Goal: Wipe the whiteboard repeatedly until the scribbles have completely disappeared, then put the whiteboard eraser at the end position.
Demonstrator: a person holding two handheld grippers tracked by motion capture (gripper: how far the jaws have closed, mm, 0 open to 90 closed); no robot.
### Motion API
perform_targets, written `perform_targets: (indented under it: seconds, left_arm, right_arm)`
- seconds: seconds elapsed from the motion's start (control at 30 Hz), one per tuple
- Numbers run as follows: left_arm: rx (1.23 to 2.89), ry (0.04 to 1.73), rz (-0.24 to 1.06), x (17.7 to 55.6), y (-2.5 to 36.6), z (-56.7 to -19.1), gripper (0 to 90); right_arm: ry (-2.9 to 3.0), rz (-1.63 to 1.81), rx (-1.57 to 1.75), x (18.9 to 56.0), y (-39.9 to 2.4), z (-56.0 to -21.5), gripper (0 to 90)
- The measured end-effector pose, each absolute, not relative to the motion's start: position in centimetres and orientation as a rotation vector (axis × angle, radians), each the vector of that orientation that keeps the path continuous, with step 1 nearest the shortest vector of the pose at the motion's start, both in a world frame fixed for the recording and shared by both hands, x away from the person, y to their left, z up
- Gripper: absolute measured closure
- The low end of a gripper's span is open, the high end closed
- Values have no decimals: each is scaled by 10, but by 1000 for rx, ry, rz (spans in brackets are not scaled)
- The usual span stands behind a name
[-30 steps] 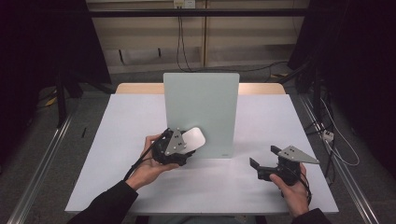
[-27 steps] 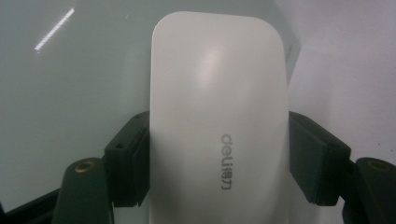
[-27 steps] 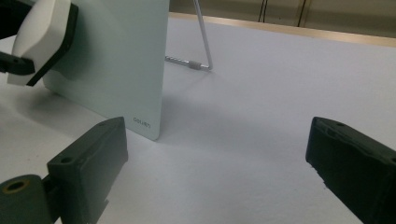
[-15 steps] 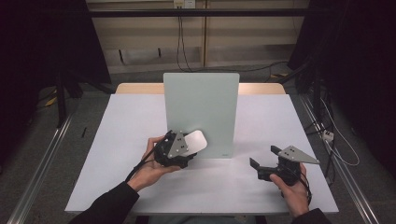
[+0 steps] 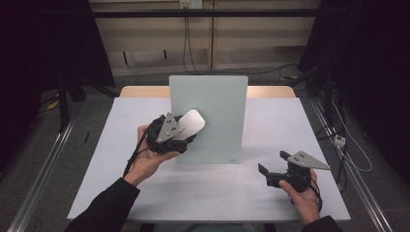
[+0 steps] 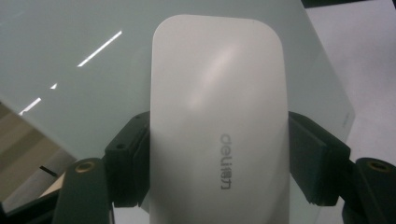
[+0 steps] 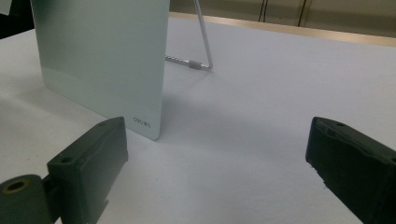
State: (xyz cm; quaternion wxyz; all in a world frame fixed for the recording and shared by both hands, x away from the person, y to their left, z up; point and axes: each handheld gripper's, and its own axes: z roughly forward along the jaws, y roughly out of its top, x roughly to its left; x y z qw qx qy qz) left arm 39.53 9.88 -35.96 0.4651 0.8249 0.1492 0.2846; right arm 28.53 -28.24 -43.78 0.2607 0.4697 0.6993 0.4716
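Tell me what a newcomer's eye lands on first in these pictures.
First, the pale green glass board standing upright on its wire stand at the middle of the white table. Next, the white eraser clamped in the left gripper, held up against the board's face. The right gripper rests open near the table's front right.

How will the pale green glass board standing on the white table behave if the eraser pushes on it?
The pale green glass board looks rigid, so it shouldn't flex. It leans on one thin wire stand, so a firm push may tip or slide it. Its glossy face probably lets the white eraser glide.
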Motion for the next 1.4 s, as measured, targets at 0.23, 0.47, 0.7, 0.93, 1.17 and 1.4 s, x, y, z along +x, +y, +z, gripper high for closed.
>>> perform_targets:
  seconds: [0.23,0.47,0.7,0.93,1.17,1.4]
  left_arm:
    - [2041,368,677,393,97,-366,303]
    - [2052,386,572,391,95,-367,309]
    - [2068,403,510,387,98,-366,309]
    - [2088,400,429,382,101,-368,309]
    - [2106,391,351,380,102,-369,309]
    - [2112,396,260,380,103,-370,309]
  right_arm:
    - [1893,1276,1274,285,-282,-438,53]
    - [1904,1266,1281,287,-281,-439,53]
    - [1903,1265,1280,287,-280,-439,53]
    - [1898,1270,1275,285,-281,-438,53]
    - [1897,1275,1271,284,-282,-438,53]
    - [1895,1274,1281,286,-281,-438,53]
